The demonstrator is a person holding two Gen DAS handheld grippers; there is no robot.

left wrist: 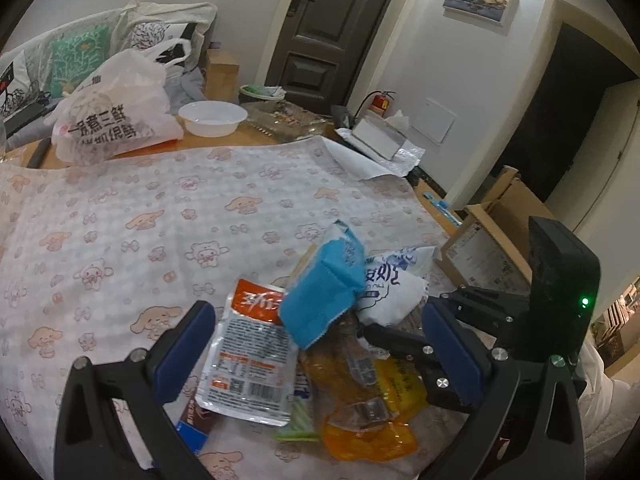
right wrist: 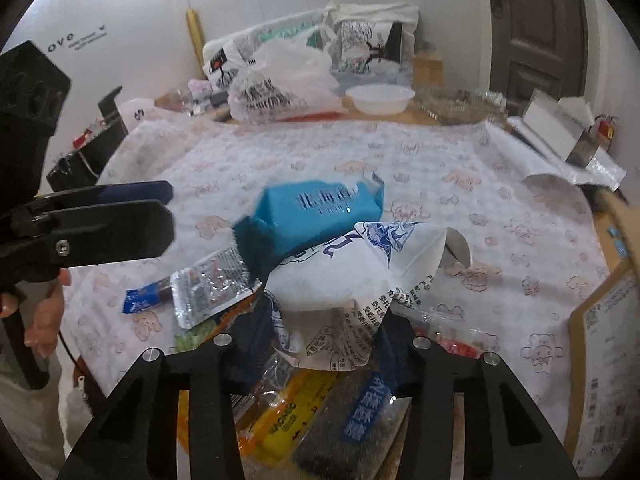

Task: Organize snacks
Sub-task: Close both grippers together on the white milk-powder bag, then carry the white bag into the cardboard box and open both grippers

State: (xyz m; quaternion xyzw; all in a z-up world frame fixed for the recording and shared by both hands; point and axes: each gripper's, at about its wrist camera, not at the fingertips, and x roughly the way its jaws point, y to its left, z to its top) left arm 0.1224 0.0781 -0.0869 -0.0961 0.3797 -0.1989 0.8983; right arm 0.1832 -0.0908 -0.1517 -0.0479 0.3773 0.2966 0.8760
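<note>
A pile of snack packets lies on the patterned tablecloth point(left wrist: 160, 216). A blue packet point(left wrist: 324, 288) sits tilted on top, blurred in the right wrist view point(right wrist: 316, 212). Beside it are a white packet with blue print point(left wrist: 390, 292) point(right wrist: 340, 280), a silver pouch with an orange top point(left wrist: 250, 344) point(right wrist: 212, 284) and an orange-yellow packet point(left wrist: 368, 404). My left gripper point(left wrist: 320, 344) is open, its blue pads either side of the pile. My right gripper point(right wrist: 320, 344) is low over the pile with the white packet between its fingers; whether it grips is unclear.
At the table's far side stand a printed white plastic bag point(left wrist: 108, 116), a white bowl point(left wrist: 212, 117), a clear tray point(left wrist: 284, 116) and a white box point(left wrist: 380, 136). Cardboard boxes point(left wrist: 492, 240) stand at the right edge. A small blue wrapper point(right wrist: 144, 298) lies left of the pile.
</note>
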